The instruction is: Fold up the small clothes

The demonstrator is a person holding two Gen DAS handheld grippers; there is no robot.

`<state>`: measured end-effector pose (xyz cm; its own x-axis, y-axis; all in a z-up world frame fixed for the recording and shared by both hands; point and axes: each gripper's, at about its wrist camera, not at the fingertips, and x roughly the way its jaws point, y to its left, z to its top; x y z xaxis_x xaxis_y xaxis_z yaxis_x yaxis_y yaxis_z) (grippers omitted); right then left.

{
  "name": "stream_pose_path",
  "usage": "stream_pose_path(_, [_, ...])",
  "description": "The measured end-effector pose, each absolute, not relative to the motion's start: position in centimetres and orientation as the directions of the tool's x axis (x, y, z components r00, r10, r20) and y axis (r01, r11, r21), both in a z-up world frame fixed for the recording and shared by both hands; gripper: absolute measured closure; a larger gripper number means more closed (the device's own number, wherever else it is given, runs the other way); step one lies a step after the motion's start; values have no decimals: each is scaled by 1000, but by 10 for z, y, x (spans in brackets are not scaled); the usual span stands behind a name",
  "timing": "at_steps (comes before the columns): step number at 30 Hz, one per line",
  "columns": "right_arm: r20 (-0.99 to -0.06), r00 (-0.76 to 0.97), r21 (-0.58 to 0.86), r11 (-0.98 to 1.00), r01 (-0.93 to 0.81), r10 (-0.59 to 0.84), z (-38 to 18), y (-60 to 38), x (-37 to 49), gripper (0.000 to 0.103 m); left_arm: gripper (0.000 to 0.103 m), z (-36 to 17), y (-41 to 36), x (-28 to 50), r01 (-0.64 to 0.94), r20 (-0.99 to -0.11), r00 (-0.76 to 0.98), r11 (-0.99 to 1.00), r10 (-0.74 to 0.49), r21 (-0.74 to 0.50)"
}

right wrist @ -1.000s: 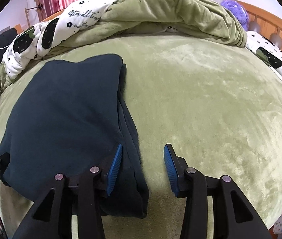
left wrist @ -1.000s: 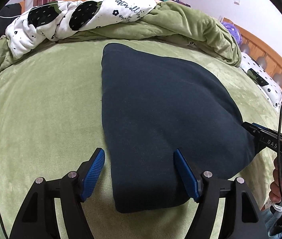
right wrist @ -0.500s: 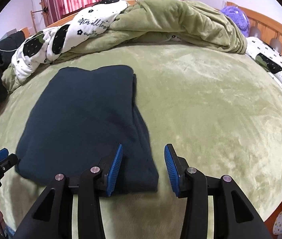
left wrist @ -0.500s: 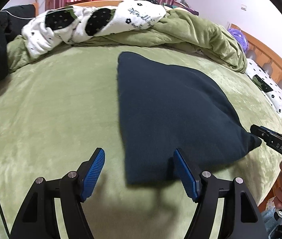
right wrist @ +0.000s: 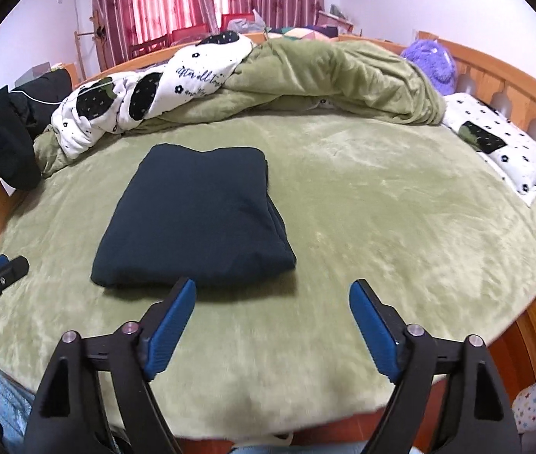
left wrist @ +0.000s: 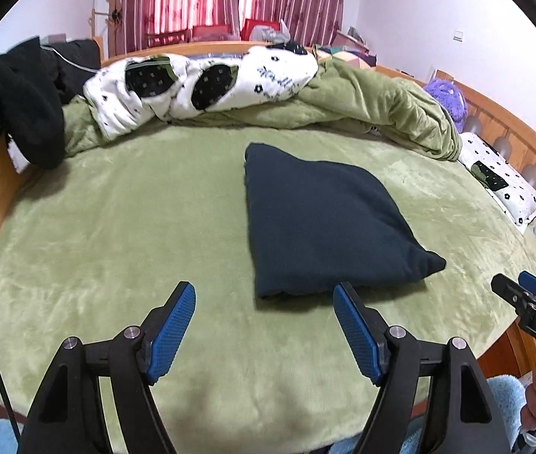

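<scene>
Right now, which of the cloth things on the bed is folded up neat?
The dark navy garment, lying flat in a tidy rectangle on the green bedspread; the green blanket and white patterned quilt are bunched behind it.

A dark navy folded garment [right wrist: 196,219] lies flat on the plush olive-green bed cover [right wrist: 381,227], its stacked edges showing along the right side. The right gripper [right wrist: 271,310], black with ribbed blue pads, hangs just short of the garment's near edge; its jaws are opening with nothing between them. At the left rim the left gripper's tip [right wrist: 1,270] pokes in, seemingly clear of the cloth. A rumpled green and white patterned quilt [right wrist: 268,79] is heaped behind.
</scene>
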<state>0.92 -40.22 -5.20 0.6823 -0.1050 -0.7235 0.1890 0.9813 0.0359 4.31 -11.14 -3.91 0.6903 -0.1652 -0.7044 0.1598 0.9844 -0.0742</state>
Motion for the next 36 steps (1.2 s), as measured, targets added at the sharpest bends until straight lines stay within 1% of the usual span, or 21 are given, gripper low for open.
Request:
stream_pose_path(3, [-713, 695, 57, 980, 188, -92, -45, -400, -14, 16, 26, -32, -108, 26, 147, -697, 700, 987, -151, -66])
stream_pose_path(6, [-702, 703, 39, 980, 196, -112, -39, -397, -34, 16, 24, -26, -104, 13, 138, -691, 708, 988, -143, -62])
stream_pose_path(14, [-679, 724, 12, 984, 177, -122, -25, -383, -62, 15, 23, -18, -106, -9, 141, -688, 712, 988, -142, -57])
stream_pose_path(18, [-668, 729, -19, 983, 181, -147, -21, -376, -66, 15, 23, -16, -109, -13, 144, -683, 716, 988, -143, -55])
stream_pose_path(36, [-670, 732, 25, 982, 189, -124, -15, -375, -69, 15, 23, -14, -103, -20, 141, -680, 720, 989, -138, -51])
